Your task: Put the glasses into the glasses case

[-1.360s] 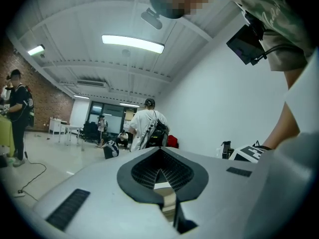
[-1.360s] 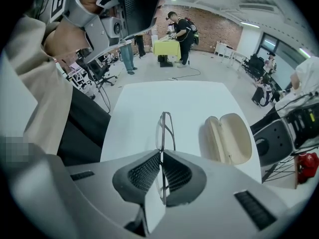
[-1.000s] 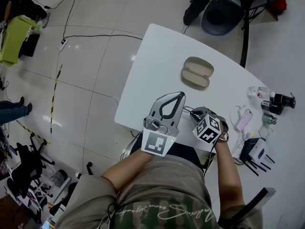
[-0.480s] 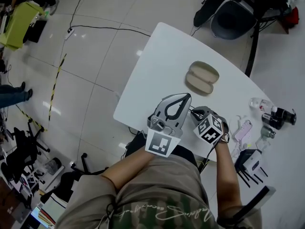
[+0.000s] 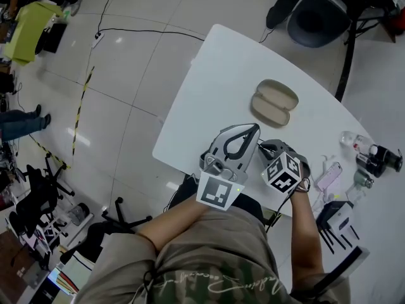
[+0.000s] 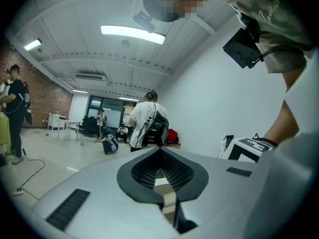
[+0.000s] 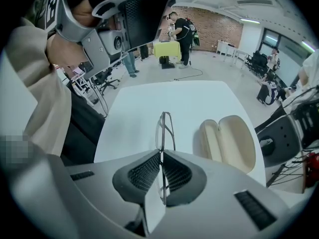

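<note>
Pinching glasses edge-on in right gripper — aimed for the open glasses case; left gripper clenched empty, aside.

The tabletop is white and smooth with a soft satin finish, taking dull shadows and no sharp reflections. The glasses have a thin dark metal wire frame and clear lenses. The glasses case is beige, its open inside matt and even; whether it is plastic or a fine lining cannot be told. The left gripper and the right gripper have pale grey matt plastic shells, and their jaws carry black pads with a fine ribbed, rubbery look. The floor is glossy pale tile that throws back bright spots of light. The person's shirt is olive woven cloth.
</note>
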{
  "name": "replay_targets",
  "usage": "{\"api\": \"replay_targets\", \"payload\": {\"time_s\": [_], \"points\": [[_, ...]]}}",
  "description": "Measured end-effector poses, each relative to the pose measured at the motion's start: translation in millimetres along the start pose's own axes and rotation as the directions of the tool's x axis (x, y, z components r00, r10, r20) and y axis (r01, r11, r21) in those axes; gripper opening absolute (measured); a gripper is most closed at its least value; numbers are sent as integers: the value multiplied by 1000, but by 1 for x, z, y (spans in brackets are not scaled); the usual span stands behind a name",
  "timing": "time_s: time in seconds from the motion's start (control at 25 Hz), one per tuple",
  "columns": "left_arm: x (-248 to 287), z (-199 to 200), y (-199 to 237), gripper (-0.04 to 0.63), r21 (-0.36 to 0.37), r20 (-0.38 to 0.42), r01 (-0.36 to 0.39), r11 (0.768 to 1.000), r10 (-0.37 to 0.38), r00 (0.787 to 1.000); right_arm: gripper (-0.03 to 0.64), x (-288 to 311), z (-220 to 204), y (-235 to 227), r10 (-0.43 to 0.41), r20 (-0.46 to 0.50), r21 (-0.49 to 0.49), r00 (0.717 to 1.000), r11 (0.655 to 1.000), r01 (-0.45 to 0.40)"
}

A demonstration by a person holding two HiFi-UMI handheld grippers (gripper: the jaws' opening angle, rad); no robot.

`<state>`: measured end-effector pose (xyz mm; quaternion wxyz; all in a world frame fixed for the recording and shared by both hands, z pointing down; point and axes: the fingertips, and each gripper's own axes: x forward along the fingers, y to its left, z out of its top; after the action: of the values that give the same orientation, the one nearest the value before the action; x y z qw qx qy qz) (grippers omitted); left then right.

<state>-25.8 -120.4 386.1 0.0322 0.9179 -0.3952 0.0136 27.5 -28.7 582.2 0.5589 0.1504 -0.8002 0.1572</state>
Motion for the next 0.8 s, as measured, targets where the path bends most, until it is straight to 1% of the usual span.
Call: {"api": "replay_targets", "payload": {"time_s": [0.24, 0.4, 0.56, 0.8], "points": [[12, -9, -2, 0, 8, -19, 11, 1000, -11, 1000, 34, 4, -7, -7, 16, 4, -6, 1000, 1000, -16], [12, -3, -4, 0, -5, 3, 13, 1000, -13, 1000, 34, 4, -12, -14, 27, 13, -3, 1000, 1000, -27], [14, -6, -4, 0, -19, 1, -15, 1000, 15, 1000, 34, 6, -20, -23, 37, 33, 30, 999, 999, -38], [6, -6, 6, 0, -44, -3, -64, 997, 64, 998, 32, 7, -21, -37, 33, 31, 25, 999, 999, -34]]}}
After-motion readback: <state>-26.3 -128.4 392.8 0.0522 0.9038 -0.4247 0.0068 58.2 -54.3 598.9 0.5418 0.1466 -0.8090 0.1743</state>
